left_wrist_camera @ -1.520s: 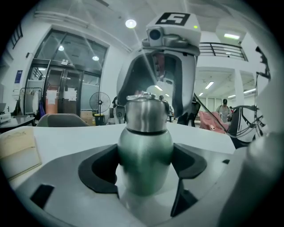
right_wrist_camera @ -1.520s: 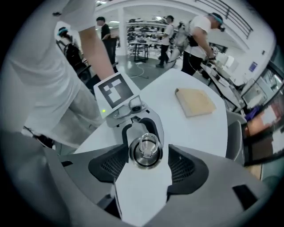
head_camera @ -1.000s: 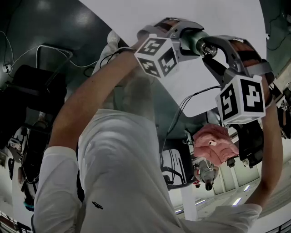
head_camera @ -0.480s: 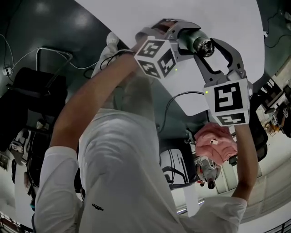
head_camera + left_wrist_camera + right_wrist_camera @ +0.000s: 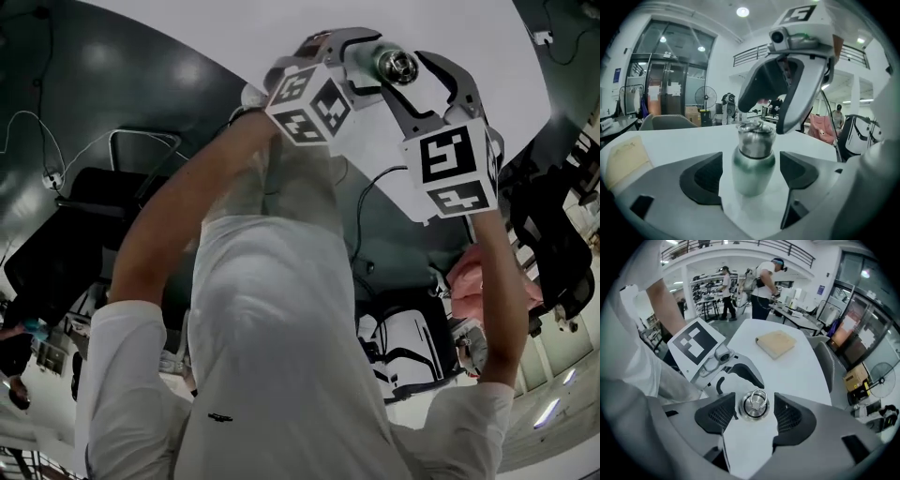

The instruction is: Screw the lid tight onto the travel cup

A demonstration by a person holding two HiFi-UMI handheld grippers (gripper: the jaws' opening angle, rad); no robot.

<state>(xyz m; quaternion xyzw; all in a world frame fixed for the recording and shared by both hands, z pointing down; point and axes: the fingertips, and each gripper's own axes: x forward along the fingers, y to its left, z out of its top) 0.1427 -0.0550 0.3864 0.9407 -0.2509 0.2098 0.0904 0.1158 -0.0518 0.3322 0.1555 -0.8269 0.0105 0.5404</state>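
1. Tan block (image 5: 626,157): lies flat on the white table (image 5: 684,140), well apart from the travel cup (image 5: 752,164), to its left in the left gripper view.
2. Left gripper (image 5: 751,174): approaches the cup from the side at body height. Its jaws stand wide, one on each side of the green body, and a narrow gap shows at both pads. Its marker cube (image 5: 305,101) sits just left of the cup in the head view.
3. Travel cup: upright on the table between both pairs of jaws. The steel lid (image 5: 754,404), with its ring handle, sits on top.
4. Right gripper (image 5: 755,409): points steeply down over the cup. Its jaws flank the lid and have just been opening. The lid is between them, with a slim gap at each pad.
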